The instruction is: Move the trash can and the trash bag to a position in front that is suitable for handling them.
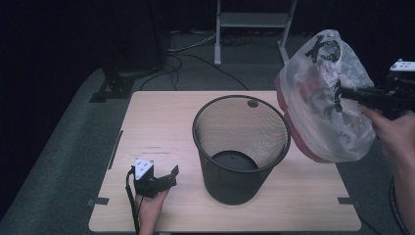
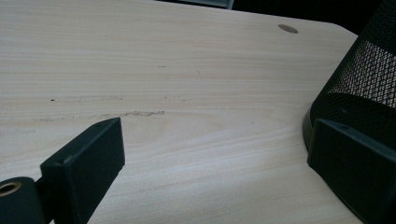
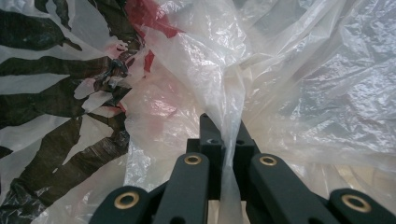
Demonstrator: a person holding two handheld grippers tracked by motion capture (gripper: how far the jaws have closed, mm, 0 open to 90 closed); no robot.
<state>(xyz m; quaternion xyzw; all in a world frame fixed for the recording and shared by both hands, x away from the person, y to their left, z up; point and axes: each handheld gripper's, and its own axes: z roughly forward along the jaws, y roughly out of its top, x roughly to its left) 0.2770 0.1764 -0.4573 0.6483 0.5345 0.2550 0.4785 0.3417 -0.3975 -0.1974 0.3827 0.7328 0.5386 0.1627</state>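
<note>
High view showed a black mesh bin (image 1: 241, 147) standing upright near the middle of a pale wooden bench (image 1: 151, 127), its mouth open and its dark solid bottom bare, with nothing visible inside. To its right, a translucent plastic bag (image 1: 323, 107) with black lettering hung in the air beyond the bin's rim and above the bench's right edge, its lower part bulging; something red or pink showed through the film, though what it held could not be told. The right gripper (image 1: 348, 92) was clamped on a gathered fold of the bag's upper part, the person's right hand (image 1: 394, 129) behind it.

Right gripper view had the jaws pinched tight on a twisted strand of the crinkled plastic bag (image 3: 299, 84), black print and red patches off to the left.

The left gripper (image 1: 169, 177) rested low on the bench left of the bin, jaws spread wide and holding nothing. Left gripper view showed bare bench (image 2: 187, 70) between the parted jaws and the bin's mesh wall (image 2: 369, 79) just beside the right-hand jaw
</note>
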